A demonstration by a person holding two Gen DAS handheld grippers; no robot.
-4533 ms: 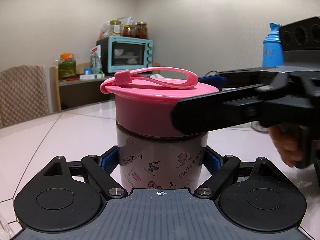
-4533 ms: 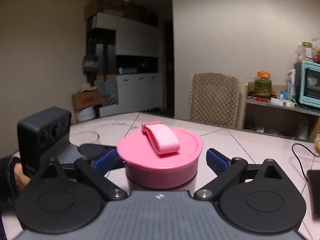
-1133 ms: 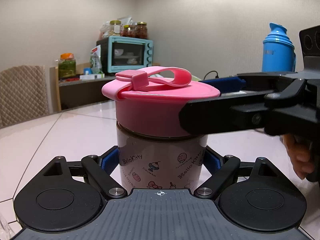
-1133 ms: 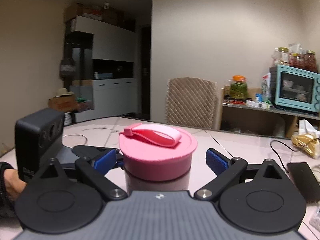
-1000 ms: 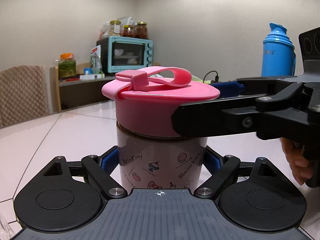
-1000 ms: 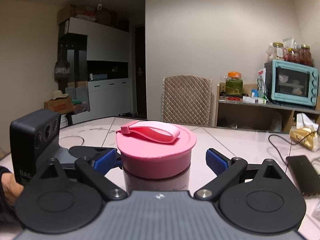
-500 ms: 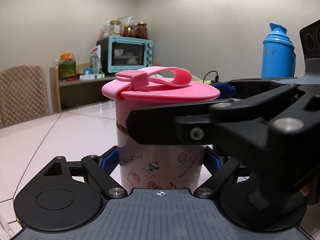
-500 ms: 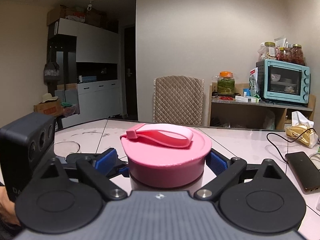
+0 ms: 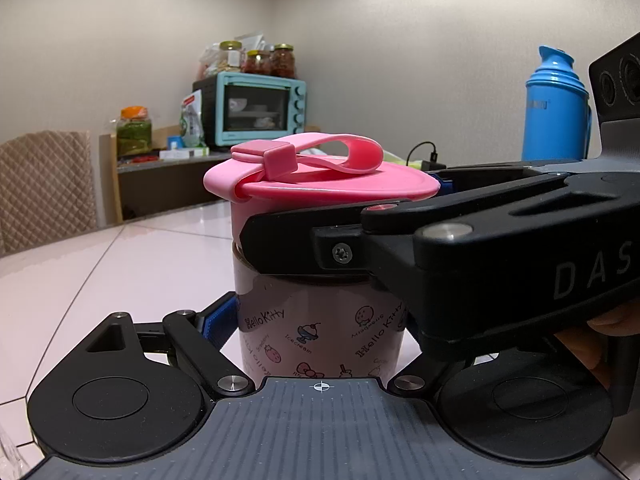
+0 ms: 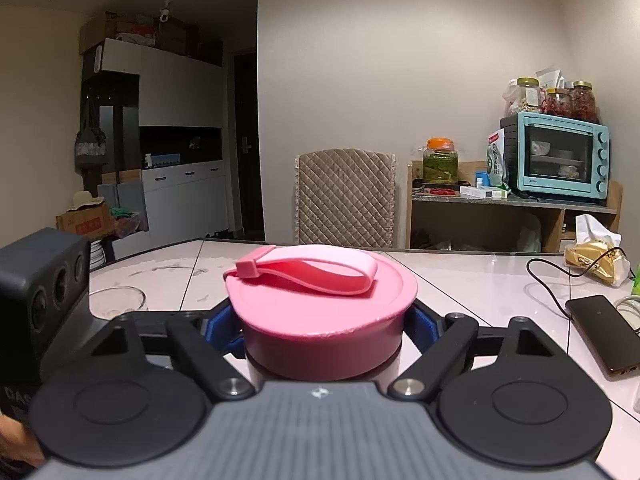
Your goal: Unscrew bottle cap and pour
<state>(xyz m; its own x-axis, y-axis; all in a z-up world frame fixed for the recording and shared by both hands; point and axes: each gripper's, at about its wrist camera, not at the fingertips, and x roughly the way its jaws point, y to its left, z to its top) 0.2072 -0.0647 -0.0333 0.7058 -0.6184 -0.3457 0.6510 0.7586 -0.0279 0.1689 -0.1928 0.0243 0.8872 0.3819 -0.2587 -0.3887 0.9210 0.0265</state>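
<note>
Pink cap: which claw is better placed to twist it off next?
The right claw: its pads are clamped on the pink cap. The left claw is shut lower on the bottle body, steadying it.

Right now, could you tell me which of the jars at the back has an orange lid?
The jar standing alone on the wooden shelf left of the oven, holding something green. The other jars stand on top of the oven.

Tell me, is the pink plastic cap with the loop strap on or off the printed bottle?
On. The pink plastic cap sits level atop the printed bottle, covering its mouth; how tight it is, cannot tell.
</note>
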